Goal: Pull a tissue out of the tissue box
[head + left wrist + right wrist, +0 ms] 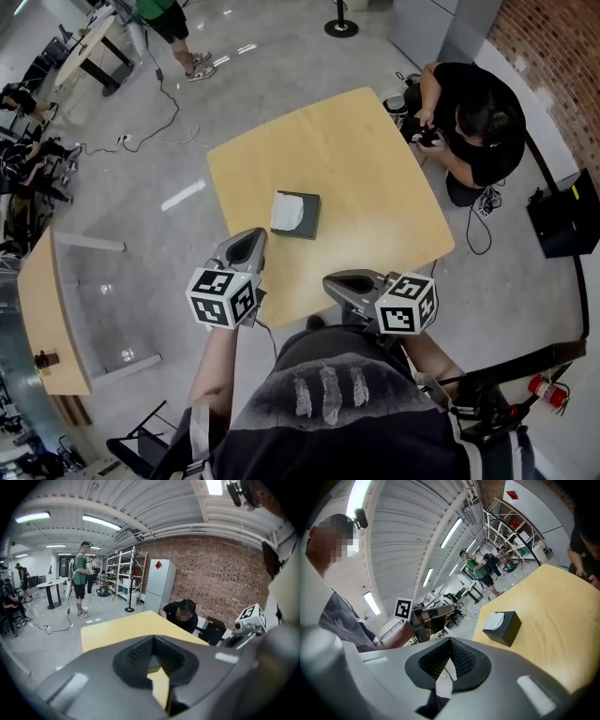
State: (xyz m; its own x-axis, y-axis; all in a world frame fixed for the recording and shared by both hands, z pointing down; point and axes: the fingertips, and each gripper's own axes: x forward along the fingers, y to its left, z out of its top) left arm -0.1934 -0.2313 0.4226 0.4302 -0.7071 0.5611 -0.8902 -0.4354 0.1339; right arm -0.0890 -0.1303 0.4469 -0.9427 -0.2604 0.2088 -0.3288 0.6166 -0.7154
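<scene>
ahead, tissue box [298, 214] on table [375, 169], person [478, 122] crouching beyond; left gripper [247, 246], right gripper [339, 284] fingers [464, 660] seemingly together

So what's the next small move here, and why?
Probably carry the left gripper forward over the tissue box, opening its fingers on the way. It and the right gripper hang shut and empty short of the box, the left nearer, and the white tissue on top is untouched.
</scene>
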